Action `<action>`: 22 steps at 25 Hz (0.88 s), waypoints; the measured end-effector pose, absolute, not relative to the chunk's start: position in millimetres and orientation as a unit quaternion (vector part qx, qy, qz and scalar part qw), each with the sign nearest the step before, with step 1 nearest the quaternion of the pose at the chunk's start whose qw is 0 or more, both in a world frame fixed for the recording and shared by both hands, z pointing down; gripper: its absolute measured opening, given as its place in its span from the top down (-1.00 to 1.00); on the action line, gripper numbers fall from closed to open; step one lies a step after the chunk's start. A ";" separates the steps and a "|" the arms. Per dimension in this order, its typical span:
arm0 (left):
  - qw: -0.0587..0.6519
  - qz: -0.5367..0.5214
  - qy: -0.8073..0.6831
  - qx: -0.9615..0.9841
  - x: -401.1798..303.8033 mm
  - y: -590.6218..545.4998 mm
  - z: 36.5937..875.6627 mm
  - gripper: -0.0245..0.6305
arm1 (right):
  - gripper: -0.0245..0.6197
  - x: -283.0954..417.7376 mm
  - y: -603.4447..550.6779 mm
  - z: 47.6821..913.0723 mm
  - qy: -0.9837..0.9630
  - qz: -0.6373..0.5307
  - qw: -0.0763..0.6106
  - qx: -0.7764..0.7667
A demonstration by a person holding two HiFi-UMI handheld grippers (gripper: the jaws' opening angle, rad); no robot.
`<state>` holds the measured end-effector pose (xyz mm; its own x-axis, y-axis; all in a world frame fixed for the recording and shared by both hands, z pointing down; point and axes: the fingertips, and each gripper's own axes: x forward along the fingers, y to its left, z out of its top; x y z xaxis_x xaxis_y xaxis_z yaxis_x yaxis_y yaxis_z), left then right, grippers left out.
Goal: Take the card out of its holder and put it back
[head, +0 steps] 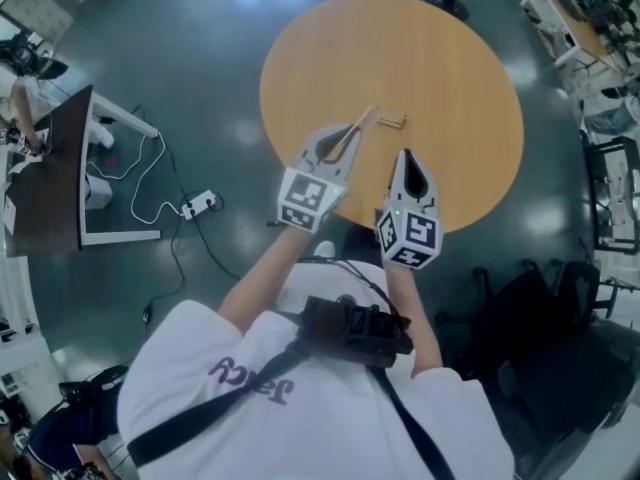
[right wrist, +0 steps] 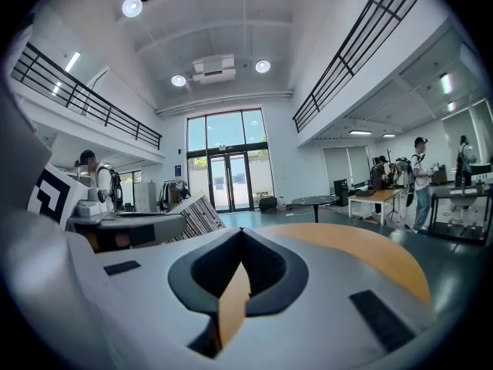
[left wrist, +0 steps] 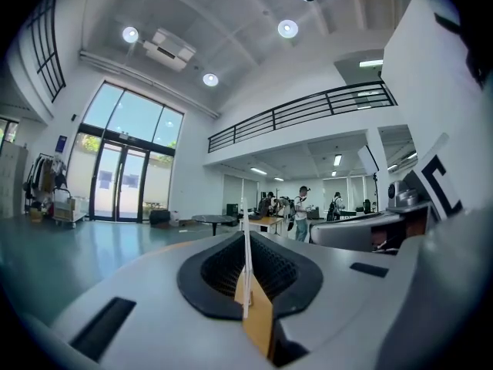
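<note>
Over the near half of the round, smooth wooden table (head: 450,78), the left gripper (head: 347,138) clamps a thin white card (left wrist: 246,241) edge-on, just beside its small holder (head: 393,121). The right gripper (head: 406,160) hovers alongside, jaws together and empty. Glossy open floor (head: 200,68) rings the table.

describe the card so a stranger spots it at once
Start at the round wooden table; over its near edge the left gripper is shut on the card. It is the thin pale sheet in the jaws; the small holder beyond it lies on the tabletop.
</note>
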<state>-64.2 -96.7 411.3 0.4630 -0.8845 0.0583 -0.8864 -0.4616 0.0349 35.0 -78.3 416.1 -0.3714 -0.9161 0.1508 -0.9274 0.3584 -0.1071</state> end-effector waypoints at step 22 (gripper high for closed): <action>0.027 0.059 -0.487 0.871 -63.5 -97.6 431.8 0.83 | 0.86 37.0 -70.4 432.3 -0.819 0.098 0.055 0.563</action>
<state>-63.5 -97.6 431.8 0.5186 -0.8452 0.1292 -0.8515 -0.5242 -0.0113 37.0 -70.4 432.3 -0.3610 -0.9106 0.2012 -0.9324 0.3478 -0.0987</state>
